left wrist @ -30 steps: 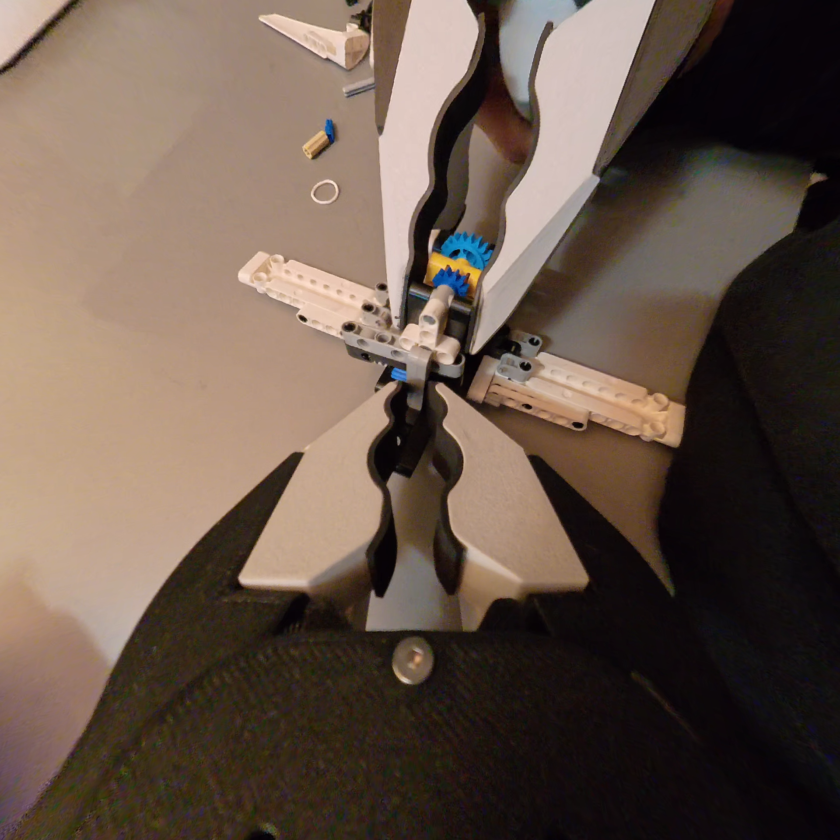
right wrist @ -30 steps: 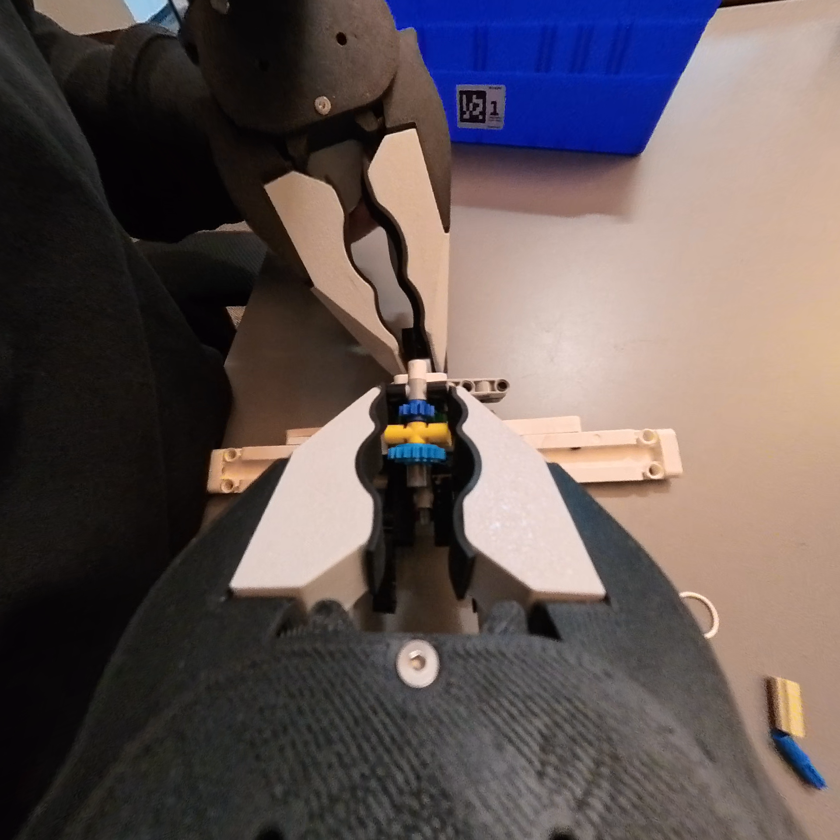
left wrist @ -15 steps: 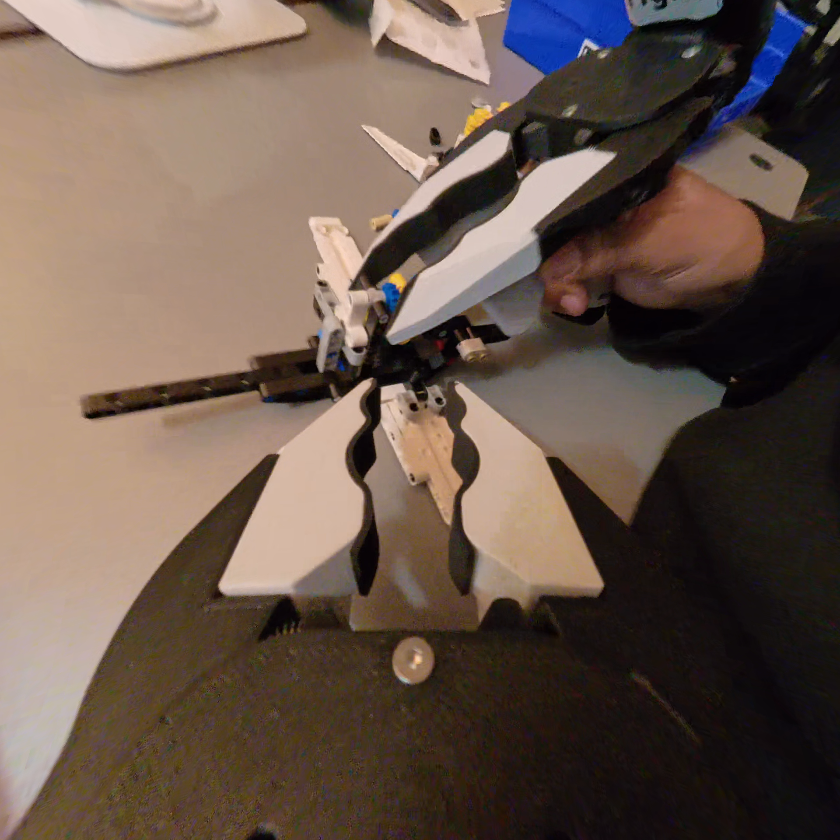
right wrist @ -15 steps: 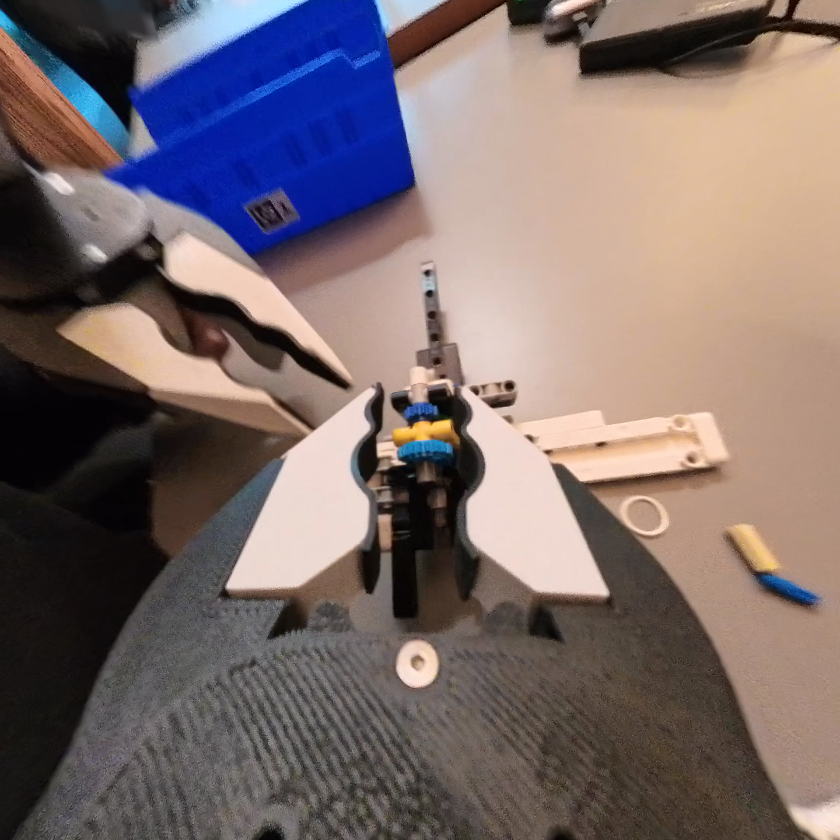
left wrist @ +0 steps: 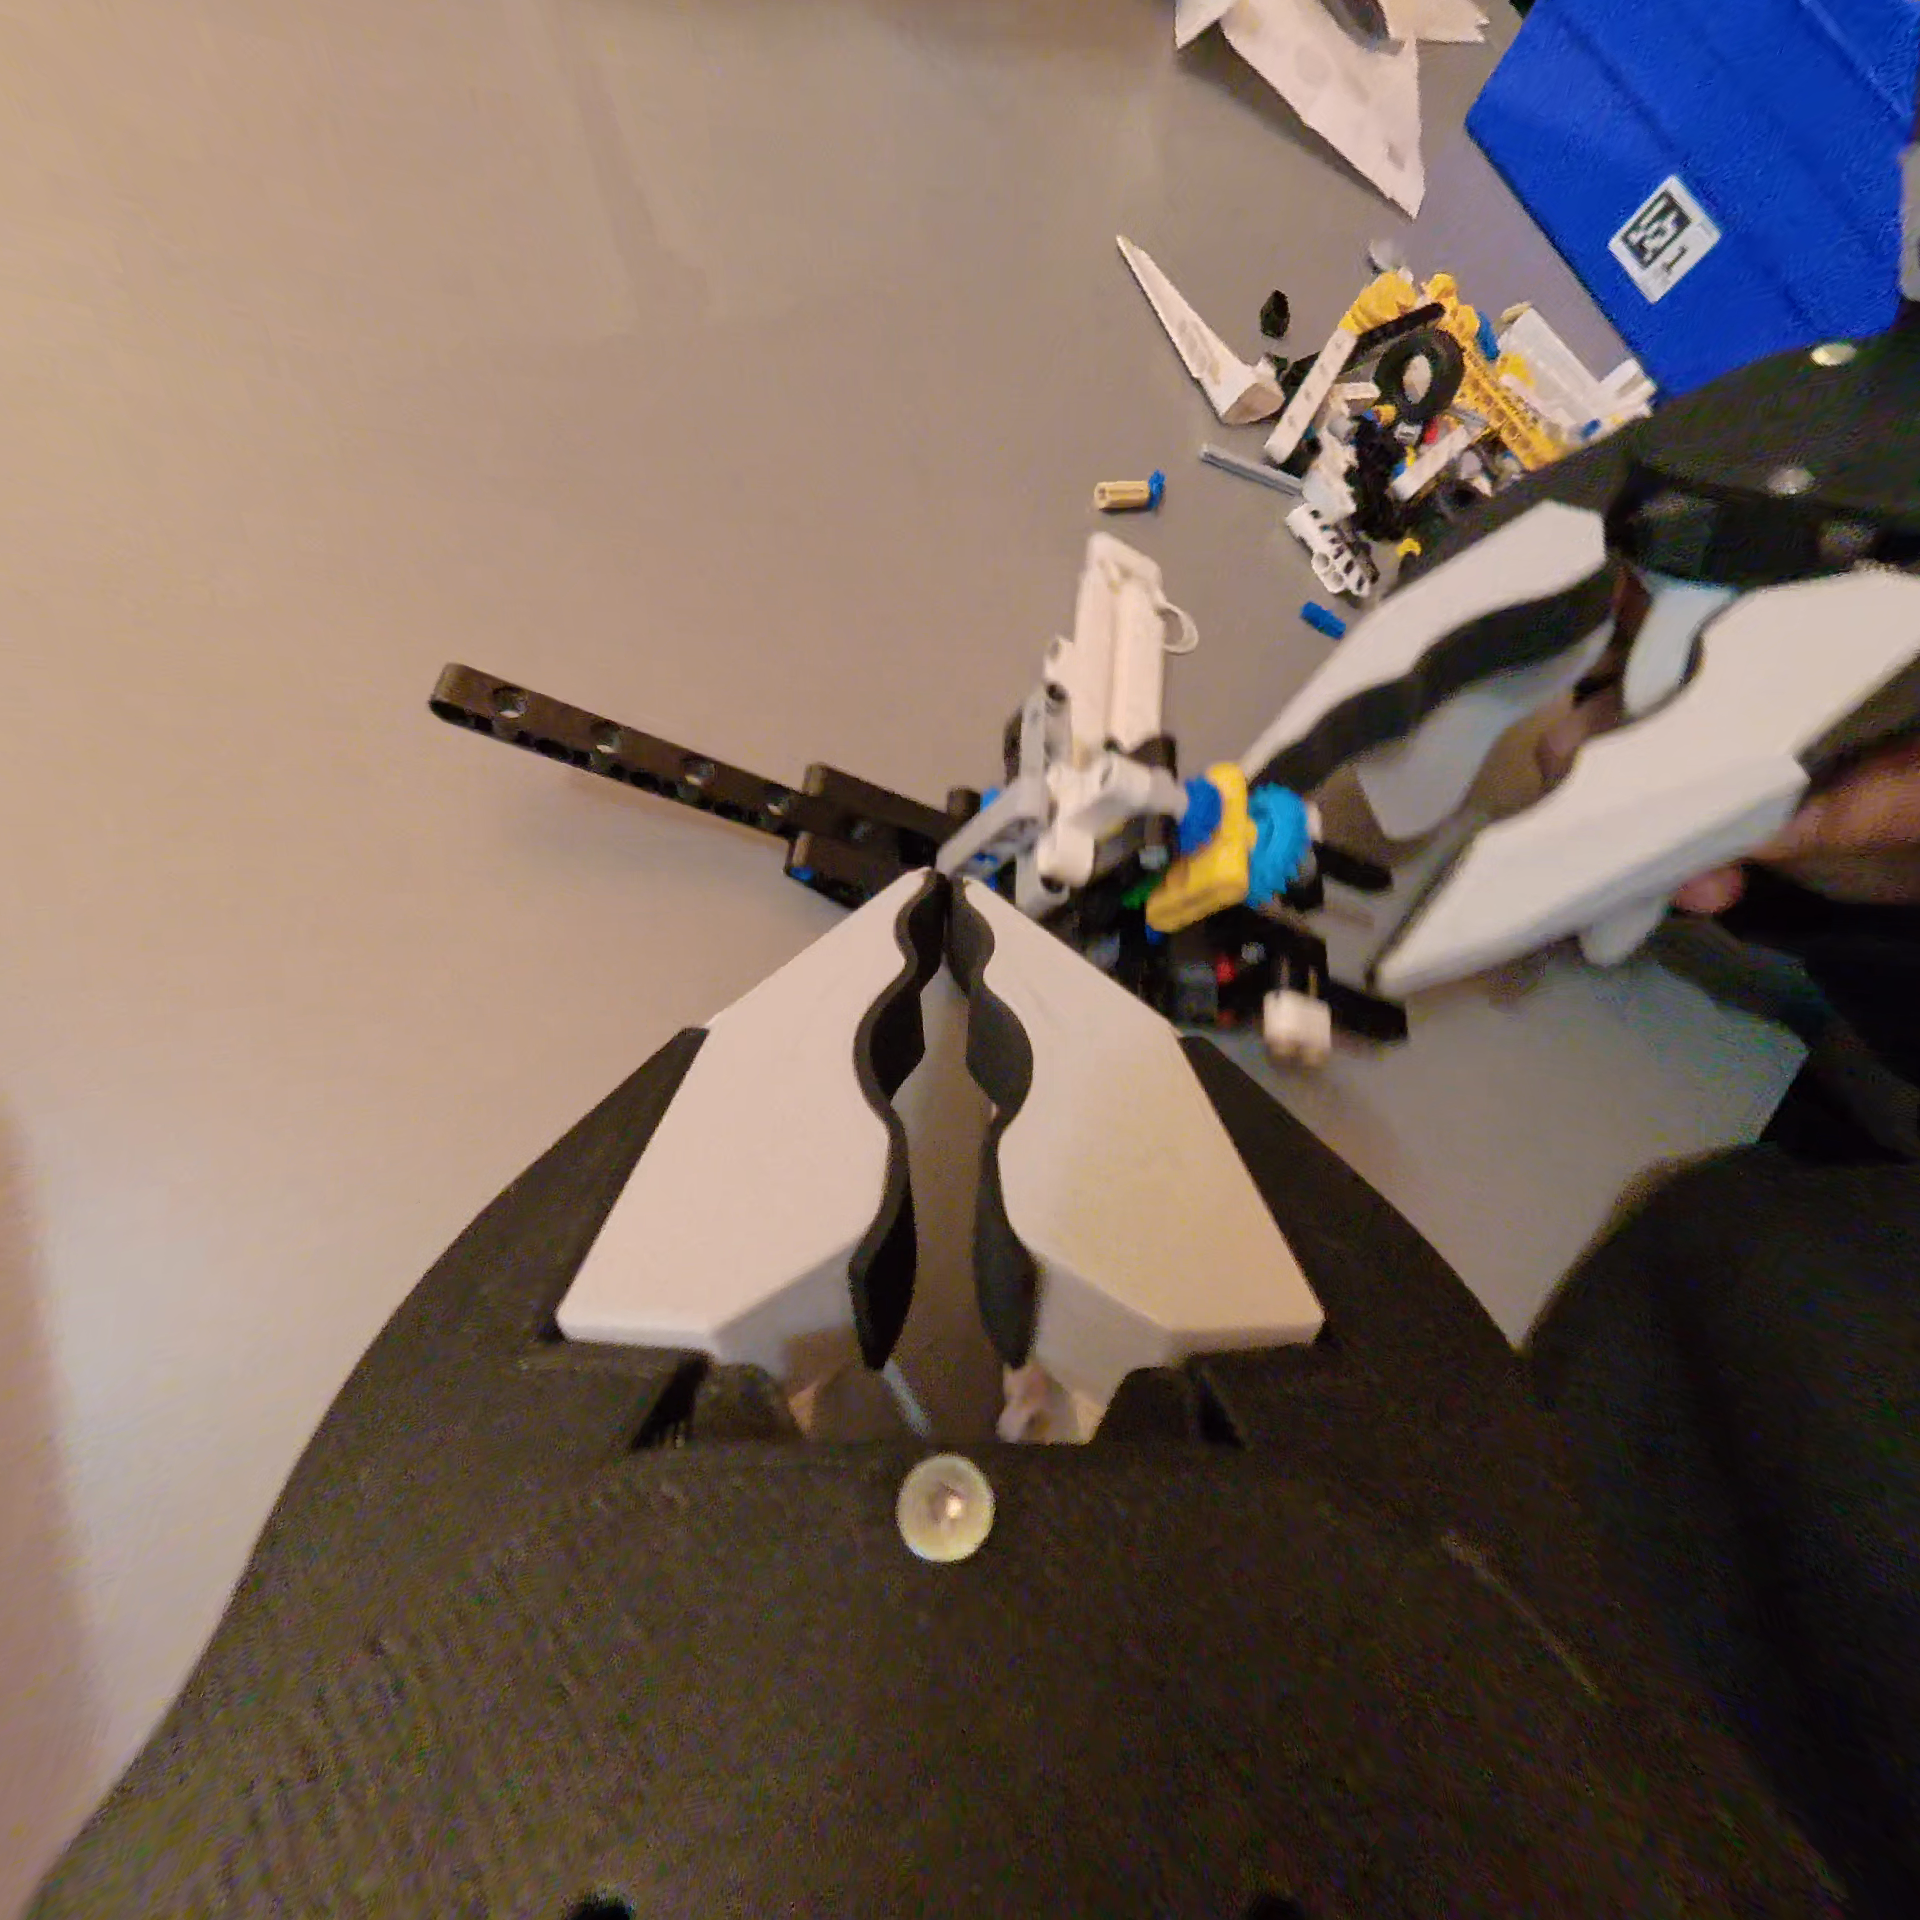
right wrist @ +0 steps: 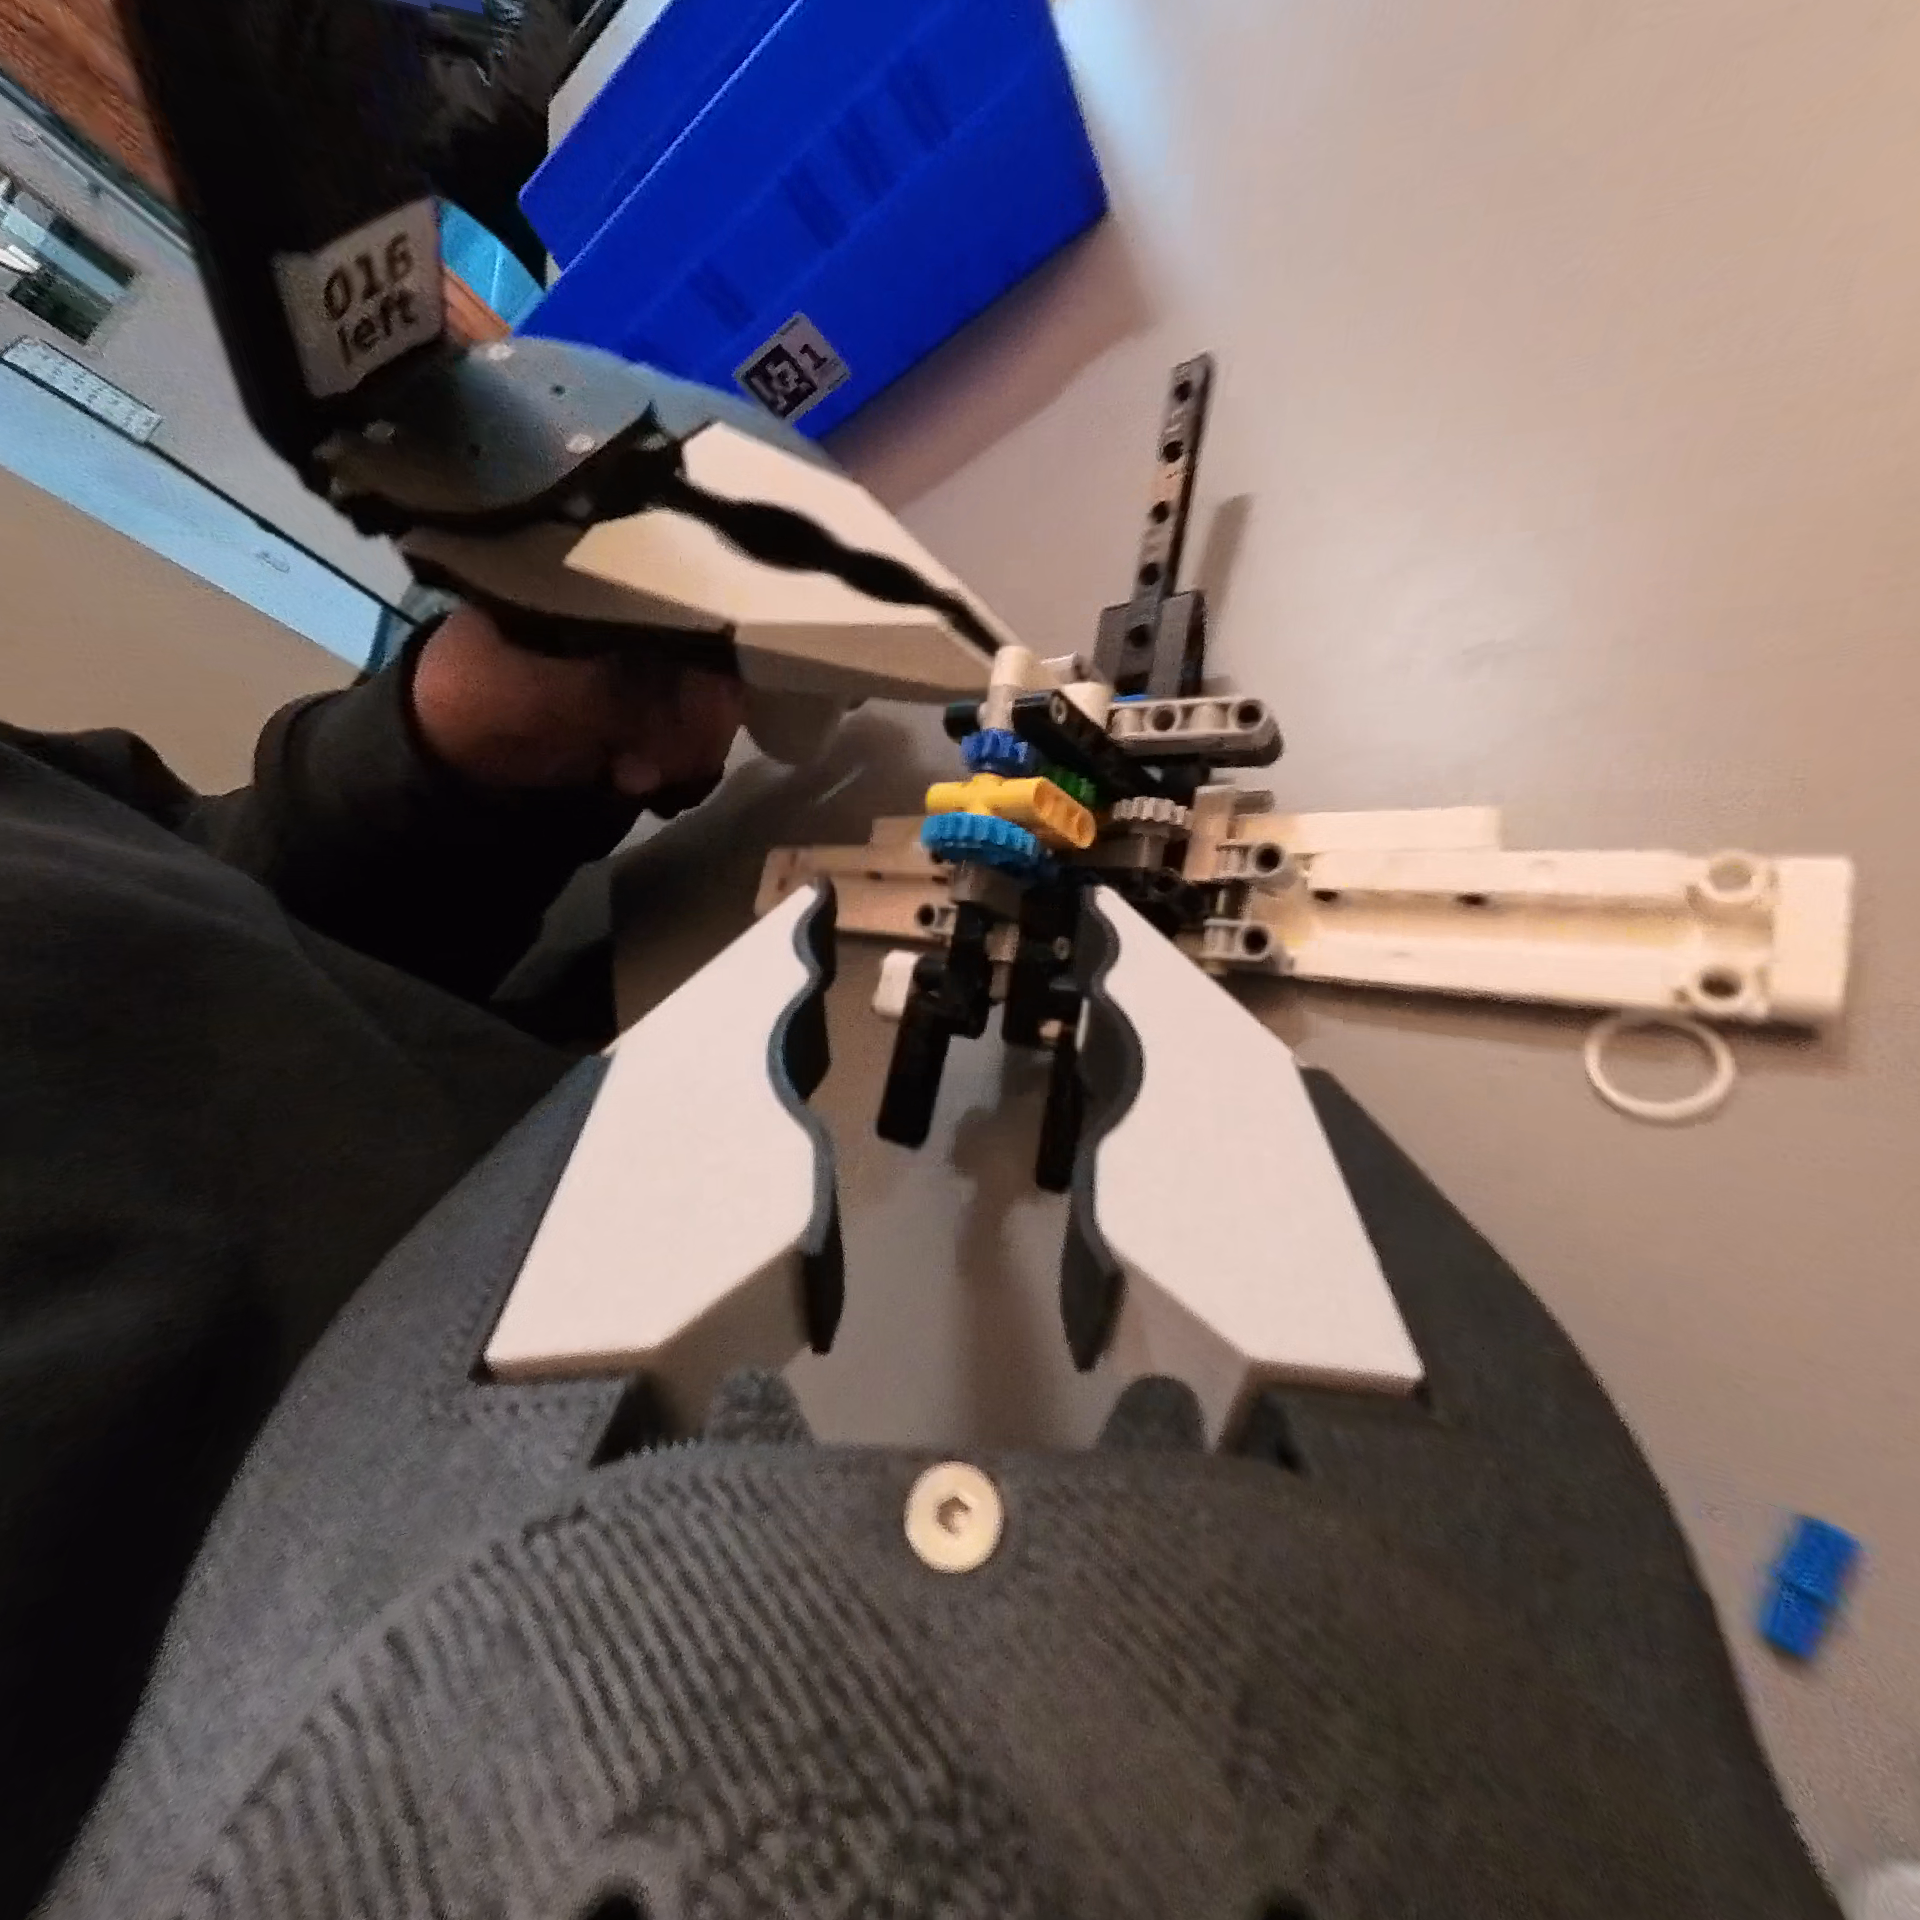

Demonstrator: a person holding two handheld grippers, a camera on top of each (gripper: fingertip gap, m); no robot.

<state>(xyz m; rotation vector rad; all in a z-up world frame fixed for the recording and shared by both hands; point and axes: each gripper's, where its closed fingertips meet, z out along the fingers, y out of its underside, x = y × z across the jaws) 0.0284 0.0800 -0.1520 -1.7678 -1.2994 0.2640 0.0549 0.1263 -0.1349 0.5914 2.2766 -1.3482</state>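
Toy brick model (right wrist: 1049,831): black beams, white wing-like panels, blue gears, yellow connector; sits mid-table (left wrist: 416,416), blurred. Right gripper (right wrist: 961,914) jaws wide, black rear beams between fingers, contact unclear. Left gripper (left wrist: 948,883) closed, nothing between tips, just beside model. Blue bin (left wrist: 1704,156) at far table edge bears black-and-white square code sticker. White ring (right wrist: 1659,1070), loose brick pile (left wrist: 1423,416) nearby.

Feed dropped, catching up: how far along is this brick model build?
Done: the geared model stands assembled on the table. In hand: nothing; left gripper fingers shut on air, right gripper fingers open, straddling its black beams. Remaining: parts pile, white ring, blue pin lie loose.
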